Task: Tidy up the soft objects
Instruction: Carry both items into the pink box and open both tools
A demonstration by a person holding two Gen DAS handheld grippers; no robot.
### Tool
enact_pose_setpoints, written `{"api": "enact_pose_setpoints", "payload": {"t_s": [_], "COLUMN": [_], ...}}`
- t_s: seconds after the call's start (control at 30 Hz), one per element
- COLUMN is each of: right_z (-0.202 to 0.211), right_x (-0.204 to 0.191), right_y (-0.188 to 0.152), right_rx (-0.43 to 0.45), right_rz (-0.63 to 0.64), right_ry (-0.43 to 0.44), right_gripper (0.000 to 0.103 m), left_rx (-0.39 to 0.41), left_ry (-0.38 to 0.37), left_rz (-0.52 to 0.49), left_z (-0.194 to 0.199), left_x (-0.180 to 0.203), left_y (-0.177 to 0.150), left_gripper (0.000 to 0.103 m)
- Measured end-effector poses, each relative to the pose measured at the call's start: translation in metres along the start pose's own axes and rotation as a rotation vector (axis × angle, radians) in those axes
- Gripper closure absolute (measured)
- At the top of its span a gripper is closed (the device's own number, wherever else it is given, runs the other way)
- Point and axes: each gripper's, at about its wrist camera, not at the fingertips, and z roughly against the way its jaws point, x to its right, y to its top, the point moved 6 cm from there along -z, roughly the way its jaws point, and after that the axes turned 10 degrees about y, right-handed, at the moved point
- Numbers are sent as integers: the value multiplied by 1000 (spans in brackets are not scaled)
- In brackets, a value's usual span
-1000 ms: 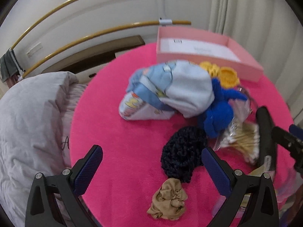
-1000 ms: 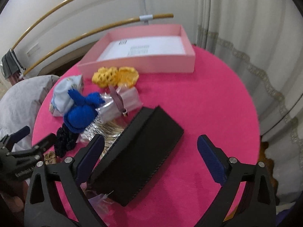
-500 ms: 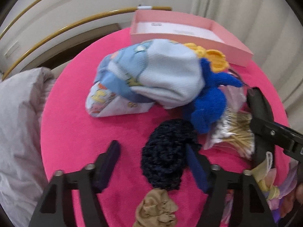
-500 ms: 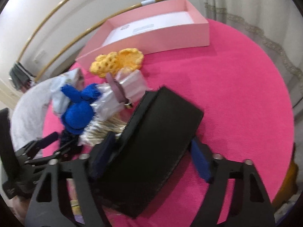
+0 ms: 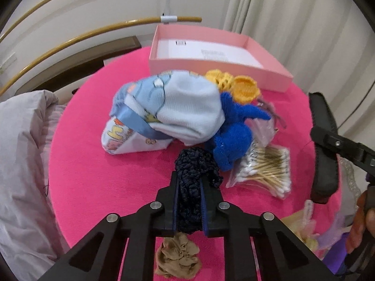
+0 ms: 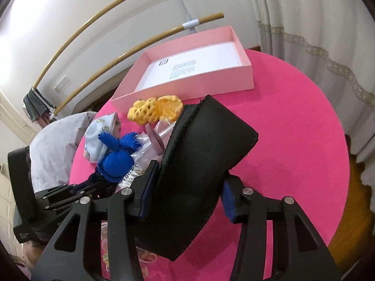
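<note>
Between the left jaws sits a dark navy crocheted scrunchie [image 5: 192, 182], with a tan scrunchie [image 5: 179, 261] below them on the hot-pink tablecloth [image 5: 98, 178]. Ahead lie a pale blue cartoon-print sock bundle [image 5: 173, 107], a royal blue knit piece [image 5: 234, 140], and yellow-orange crochet pieces [image 5: 234, 85] before a pale pink box [image 5: 218, 66] with a white floor. Between the right jaws is a plain black pouch [image 6: 201, 178].

Dark navy knit scrunchie [image 5: 195, 182] pinched at 6 o'clock; black pouch [image 6: 199, 175] gripped, tilted up; blue knit [image 5: 230, 140] centre.
</note>
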Motion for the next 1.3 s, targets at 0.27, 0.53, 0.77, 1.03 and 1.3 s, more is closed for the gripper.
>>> {"api": "enact_pose_setpoints", "payload": {"t_s": [0.27,0.53,0.77,1.03,1.3], "right_z": [5,6,-23,-110,-167], "right_x": [-18,-28,-33,-6,29], "right_y": [19,83,170,219,226], "right_rx": [12,65,62,-80,-183], "right_rz": [41,118,187,188,140], "right_ry": [32,20,-36,-157,-206], "right_gripper": [57,57,57,56,45], "left_rx": [80,228,252,142,-43], "left_ry": [3,34,97,92,28], "left_rz": [30,37,26,28,46], "left_z": [62,111,77,8,-50], "left_x": [-17,-17,-2,35,57], "left_y": [-3,63,150,205,214], "left_gripper": [91,91,90,90,86]}}
